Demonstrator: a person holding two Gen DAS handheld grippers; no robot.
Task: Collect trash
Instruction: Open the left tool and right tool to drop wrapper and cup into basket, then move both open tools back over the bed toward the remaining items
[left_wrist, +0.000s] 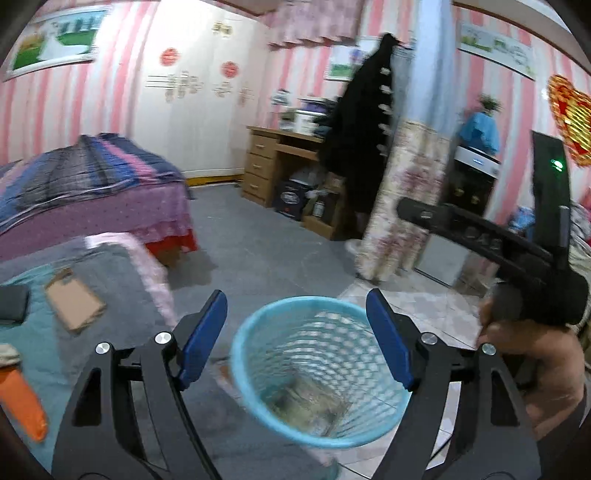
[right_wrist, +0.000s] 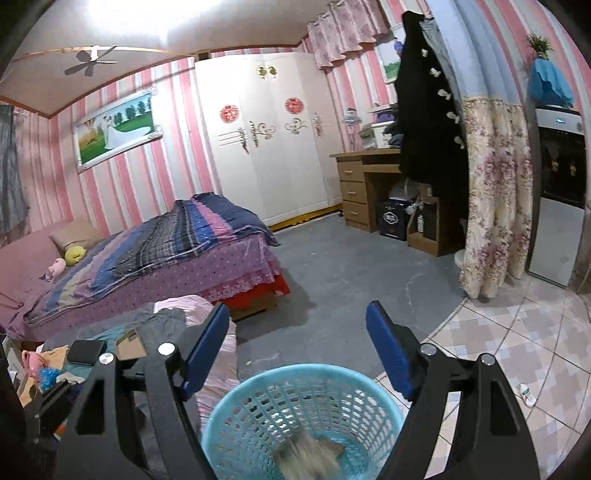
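A light blue mesh waste basket (left_wrist: 258, 369) stands on the floor below both grippers; it also shows in the right wrist view (right_wrist: 258, 413). Crumpled grey-brown trash (left_wrist: 306, 406) lies at its bottom, blurred in the right wrist view (right_wrist: 308, 459). My left gripper (left_wrist: 297, 336) is open and empty above the basket. My right gripper (right_wrist: 297, 347) is open and empty above the basket's rim; its body shows at the right of the left wrist view (left_wrist: 517, 254). A flat brown cardboard piece (left_wrist: 74, 302) and an orange object (left_wrist: 22, 402) lie on the low bedding at left.
A bed (right_wrist: 147, 254) with a striped quilt stands at left. A white wardrobe (right_wrist: 269, 140), a wooden desk (right_wrist: 365, 184), a black coat (right_wrist: 424, 110), a floral curtain (right_wrist: 495, 192) and a water dispenser (right_wrist: 557, 192) line the back. A small bottle (right_wrist: 526, 393) lies on the tiled floor.
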